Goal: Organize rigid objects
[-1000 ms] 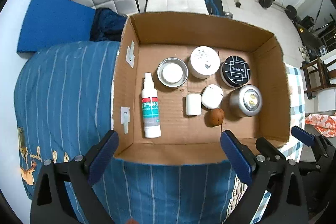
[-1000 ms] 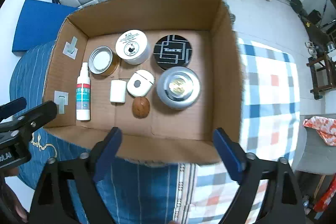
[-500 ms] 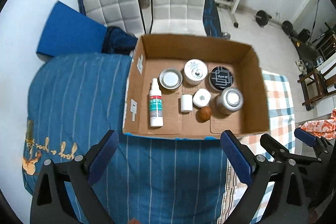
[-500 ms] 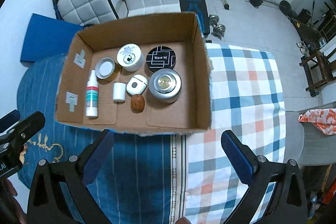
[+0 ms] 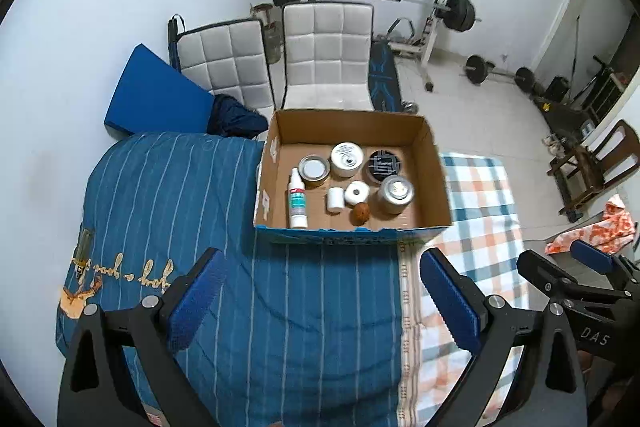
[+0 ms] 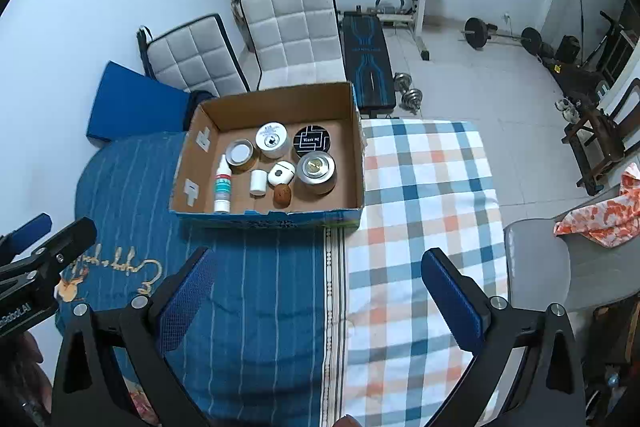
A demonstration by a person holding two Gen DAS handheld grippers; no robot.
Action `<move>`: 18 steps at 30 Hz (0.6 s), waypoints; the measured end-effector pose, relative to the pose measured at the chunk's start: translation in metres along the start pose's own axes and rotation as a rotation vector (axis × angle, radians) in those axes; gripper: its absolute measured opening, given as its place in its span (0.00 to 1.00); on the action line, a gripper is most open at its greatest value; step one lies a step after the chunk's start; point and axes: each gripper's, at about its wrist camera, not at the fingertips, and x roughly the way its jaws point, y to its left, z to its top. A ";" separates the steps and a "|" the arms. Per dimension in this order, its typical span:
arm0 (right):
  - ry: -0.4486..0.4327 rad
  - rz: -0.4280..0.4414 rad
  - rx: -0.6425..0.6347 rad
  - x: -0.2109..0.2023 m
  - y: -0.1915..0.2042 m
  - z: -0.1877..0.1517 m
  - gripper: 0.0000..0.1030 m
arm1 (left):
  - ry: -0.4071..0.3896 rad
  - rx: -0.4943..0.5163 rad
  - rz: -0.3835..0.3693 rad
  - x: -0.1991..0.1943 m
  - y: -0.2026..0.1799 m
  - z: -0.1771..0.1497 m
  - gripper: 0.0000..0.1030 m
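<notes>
The cardboard box [image 5: 436, 179] sat on the bed, straddling the blue striped blanket [image 5: 168, 195] and the plaid blanket [image 6: 424, 195]. Inside it, a white spray bottle [image 5: 297, 198] lay along the left part of the floor, with a silver-rimmed tin [image 5: 315, 169], a white jar [image 5: 346, 159] and a black round tin [image 5: 385, 163] in a row toward the far wall. Nearer the front were a small white cylinder [image 5: 335, 199], a white case [image 5: 357, 192], a brown nut-like ball [image 5: 361, 215], possibly a walnut though too small to tell, and a silver canister [image 5: 395, 193]. The left gripper [image 5: 320, 301] and the right gripper [image 6: 320, 297] both hung above the bedding, well short of the box, jaws spread wide and holding nothing.
</notes>
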 end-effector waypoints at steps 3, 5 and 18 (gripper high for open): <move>-0.027 0.010 -0.002 -0.029 -0.001 -0.011 1.00 | -0.020 -0.001 -0.011 -0.022 -0.002 -0.008 0.97; -0.040 0.018 -0.010 -0.045 0.000 -0.018 1.00 | -0.039 0.009 -0.019 -0.035 -0.005 -0.013 0.97; -0.084 0.001 -0.055 -0.095 0.009 -0.049 1.00 | -0.147 -0.013 0.010 -0.085 -0.004 -0.031 1.00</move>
